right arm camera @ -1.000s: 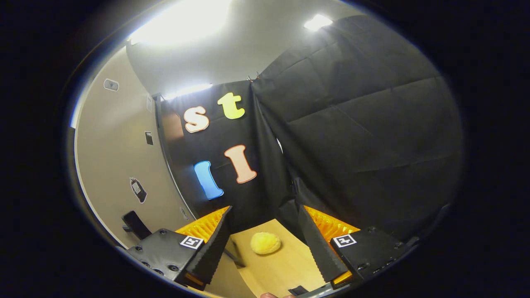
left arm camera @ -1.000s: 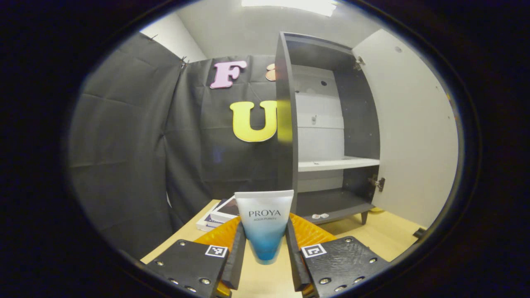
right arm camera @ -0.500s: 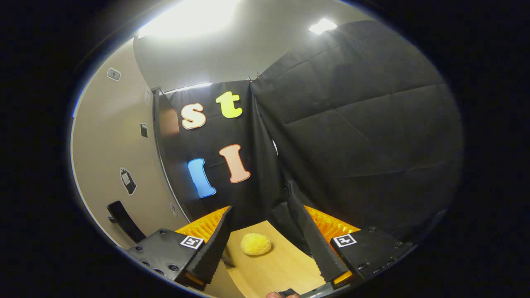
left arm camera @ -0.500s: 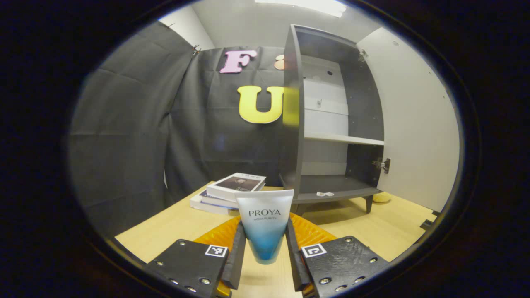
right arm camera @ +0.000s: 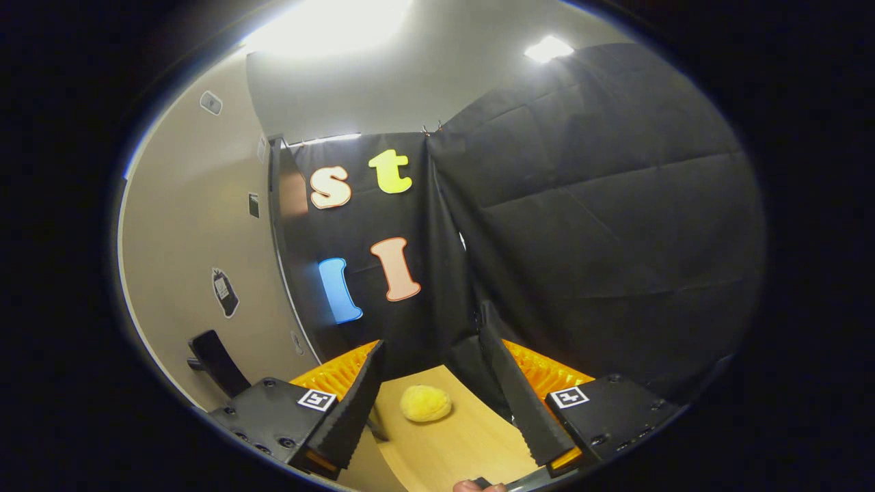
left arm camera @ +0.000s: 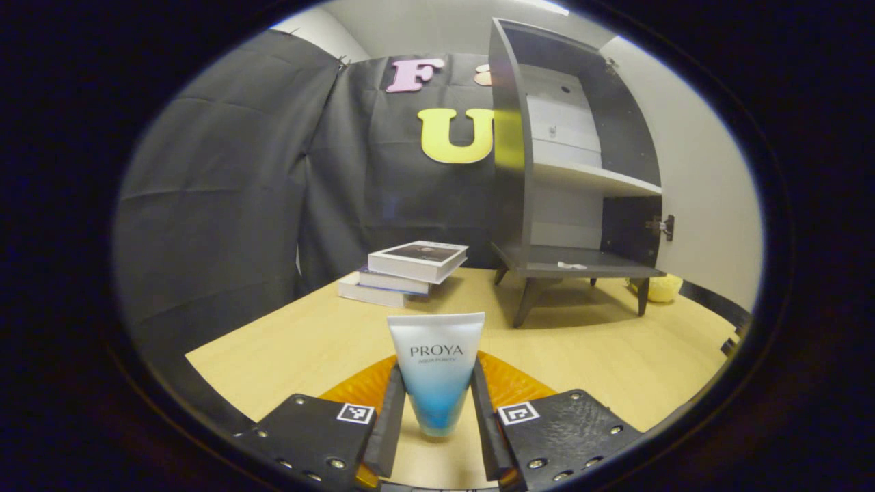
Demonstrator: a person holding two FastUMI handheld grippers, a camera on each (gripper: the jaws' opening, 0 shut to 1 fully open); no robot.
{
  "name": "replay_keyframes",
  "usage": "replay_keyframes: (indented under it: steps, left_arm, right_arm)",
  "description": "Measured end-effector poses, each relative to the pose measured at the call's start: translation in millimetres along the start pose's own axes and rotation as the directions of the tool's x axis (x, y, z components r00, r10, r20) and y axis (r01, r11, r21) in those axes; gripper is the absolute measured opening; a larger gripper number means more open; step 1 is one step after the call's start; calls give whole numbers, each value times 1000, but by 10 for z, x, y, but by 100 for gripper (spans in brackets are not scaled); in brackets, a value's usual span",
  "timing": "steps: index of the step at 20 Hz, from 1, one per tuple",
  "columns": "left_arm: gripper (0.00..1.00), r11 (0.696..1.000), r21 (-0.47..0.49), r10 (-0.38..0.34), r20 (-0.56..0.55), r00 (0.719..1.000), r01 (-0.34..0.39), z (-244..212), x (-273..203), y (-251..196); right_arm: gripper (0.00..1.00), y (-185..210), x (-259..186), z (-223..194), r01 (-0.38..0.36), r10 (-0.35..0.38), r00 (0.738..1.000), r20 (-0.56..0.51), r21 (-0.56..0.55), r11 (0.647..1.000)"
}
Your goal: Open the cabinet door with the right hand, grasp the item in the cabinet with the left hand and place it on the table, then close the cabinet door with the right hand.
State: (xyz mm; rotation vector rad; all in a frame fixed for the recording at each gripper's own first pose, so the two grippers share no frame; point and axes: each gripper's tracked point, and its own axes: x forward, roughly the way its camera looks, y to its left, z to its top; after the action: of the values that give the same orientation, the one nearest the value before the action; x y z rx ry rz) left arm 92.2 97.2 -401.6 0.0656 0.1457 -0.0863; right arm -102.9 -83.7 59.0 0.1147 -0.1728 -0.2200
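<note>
In the left gripper view, a white and blue cosmetic tube (left arm camera: 436,372) is being held at the bottom centre of the frame, upright with its flat crimped end on top, and it is being pressed from both sides by the two fingers of the left gripper (left arm camera: 436,437). The wooden table (left arm camera: 588,355) is being shown beneath and behind the tube; whether the tube's lower end is touching it cannot be told. In the upper right of the frame the dark cabinet (left arm camera: 547,178) is being shown on its legs on the table, with its pale door (left arm camera: 704,184) swung wide open at the right edge. A stack of books (left arm camera: 407,270) is lying just left of the cabinet.

In the right gripper view, the right gripper (right arm camera: 437,410) is being held with its fingers spread apart and nothing between them. A small yellow fuzzy object (right arm camera: 425,403) is lying on the table beyond, at bottom centre. The door's outer face, with its dark handle (right arm camera: 215,362), is being shown along the left of the frame.
</note>
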Motion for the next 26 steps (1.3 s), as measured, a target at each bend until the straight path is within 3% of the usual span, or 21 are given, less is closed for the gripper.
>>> replay_keyframes:
  steps: [8, 9, 13, 15, 17, 23, 26]
  left_arm:
    - [54, 998, 57, -40, -39, 998, 42, -237, -99, -34]
    - [50, 997, 67, -38, -42, 998, 41, -239, -124, -27]
    - [57, 996, 77, -44, -53, 998, 48, -226, -193, -15]
    - [81, 993, 91, -68, -41, 997, 71, -124, -245, -42]
    - [92, 992, 107, -61, -17, 998, 63, 46, -322, 1]
    - [93, 984, 159, -95, 66, 993, 83, 687, -827, -80]
    - [93, 987, 123, -118, 76, 990, 108, 988, -1145, -199]
  right_arm:
    - [98, -122, -79, -270, 53, -51, 997, -65, 30, 998]
    - [98, -128, -82, -280, 58, -56, 996, -69, 31, 998]
    - [98, -55, -66, -300, 45, -45, 998, -51, -18, 999]
    - [98, -33, -58, -300, 38, -39, 999, -38, -41, 998]
    - [98, -51, -70, -303, 37, -37, 999, 2, -49, 998]
    - [98, -213, -60, -542, 68, -67, 998, 9, -45, 997]
    - [98, -223, -43, -582, 74, -74, 997, 13, -11, 997]
